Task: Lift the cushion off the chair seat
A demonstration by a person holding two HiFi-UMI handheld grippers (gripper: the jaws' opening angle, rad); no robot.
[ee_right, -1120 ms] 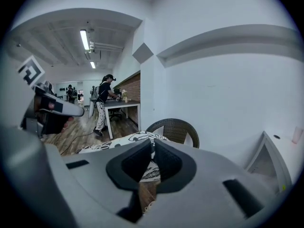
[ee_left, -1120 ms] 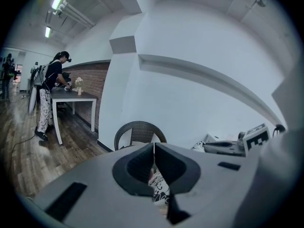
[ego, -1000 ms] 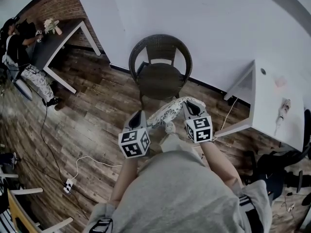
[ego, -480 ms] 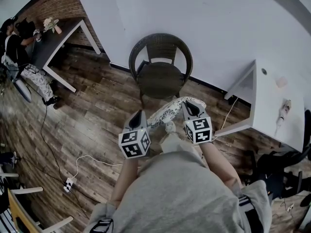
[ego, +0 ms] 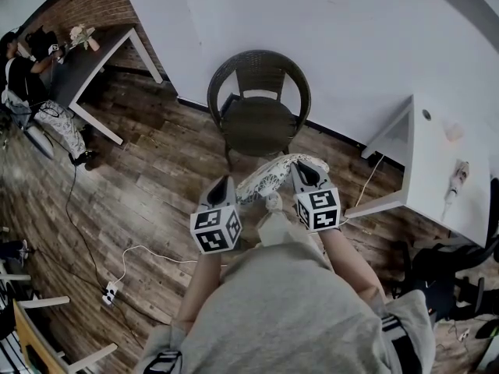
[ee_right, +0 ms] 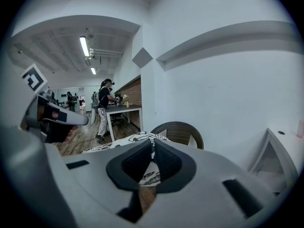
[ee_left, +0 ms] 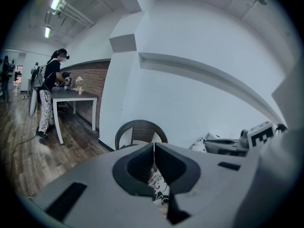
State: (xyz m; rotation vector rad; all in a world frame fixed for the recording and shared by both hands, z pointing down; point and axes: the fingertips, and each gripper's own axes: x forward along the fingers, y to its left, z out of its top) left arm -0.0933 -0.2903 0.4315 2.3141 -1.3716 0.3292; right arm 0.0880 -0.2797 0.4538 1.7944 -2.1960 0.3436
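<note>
A white cushion with a black pattern (ego: 269,178) hangs in the air between my two grippers, in front of the dark wicker chair (ego: 259,104) and clear of its bare seat. My left gripper (ego: 224,184) is shut on the cushion's near left edge, and my right gripper (ego: 302,168) is shut on its right edge. In the left gripper view the jaws (ee_left: 154,148) pinch patterned fabric (ee_left: 160,190), with the chair (ee_left: 137,129) behind them. In the right gripper view the cushion (ee_right: 135,139) spreads leftward from the shut jaws (ee_right: 153,147), and the chair (ee_right: 181,129) stands beyond.
A white desk (ego: 437,162) stands to the right against the wall. At the back left, a person (ego: 31,92) is at a dark table (ego: 90,65). A white cable and power strip (ego: 113,291) lie on the wood floor. A black office chair (ego: 452,271) is at lower right.
</note>
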